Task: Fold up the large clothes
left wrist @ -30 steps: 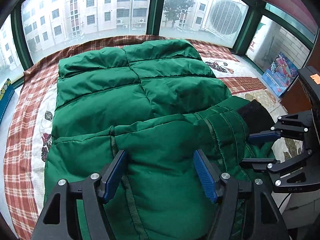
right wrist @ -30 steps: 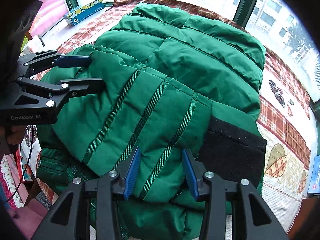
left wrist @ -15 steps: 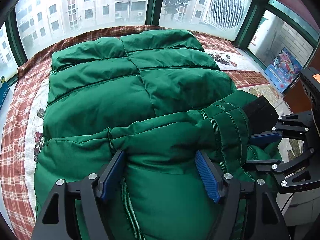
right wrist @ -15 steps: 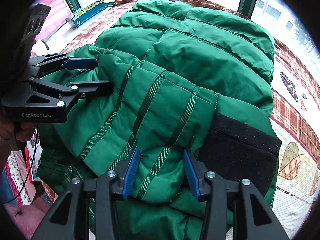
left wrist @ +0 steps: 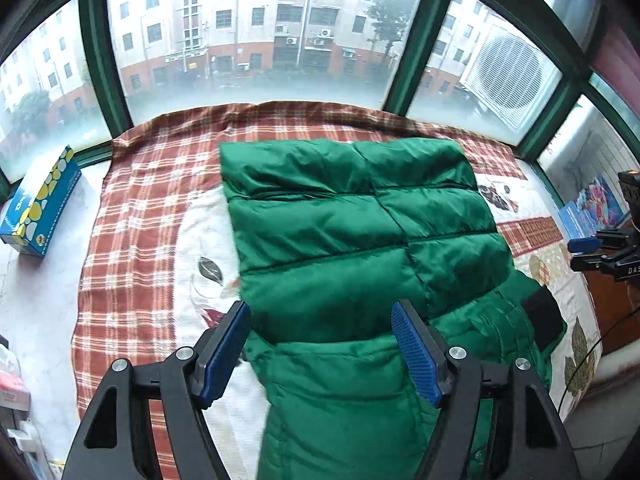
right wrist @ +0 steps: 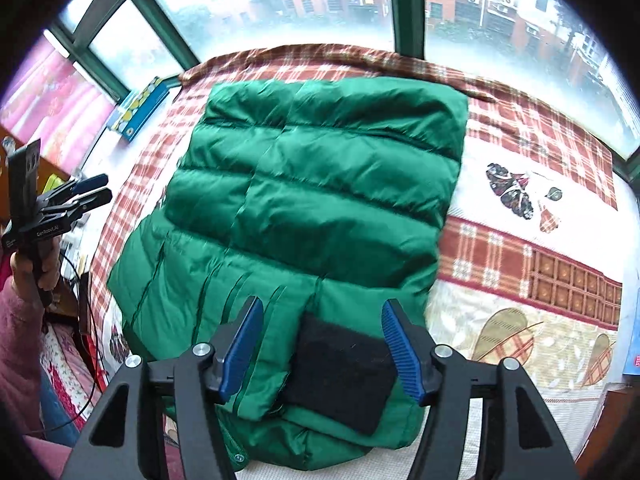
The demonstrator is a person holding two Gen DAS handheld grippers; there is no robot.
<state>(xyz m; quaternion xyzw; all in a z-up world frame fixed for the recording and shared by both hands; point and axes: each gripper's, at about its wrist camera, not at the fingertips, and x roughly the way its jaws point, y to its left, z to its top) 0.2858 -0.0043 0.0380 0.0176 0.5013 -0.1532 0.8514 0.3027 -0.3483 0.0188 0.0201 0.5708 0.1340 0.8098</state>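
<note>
Both claws, left gripper [left wrist: 320, 350] and right gripper [right wrist: 322, 346], hover clear of the puffy green quilted jacket [right wrist: 316, 200]; left gapes, right's jaws opening, empty. Sleeve fold looks laid. Next: regrip hem for the body fold

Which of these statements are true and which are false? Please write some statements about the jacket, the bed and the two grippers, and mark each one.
1. The green padded jacket lies on a plaid bedspread. True.
2. The sleeve with the black cuff is folded across the jacket's near end. True.
3. The right gripper is clamped on the black cuff. False: its jaws are opening and stand apart, either side of the cuff, not pressing on it.
4. The left gripper is shut on the jacket. False: its jaws stand open over the fabric.
5. A blue box with yellow dots sits on the sill beside the window. True.
6. The jacket hangs from a hook. False: it lies flat on the bed.
</note>
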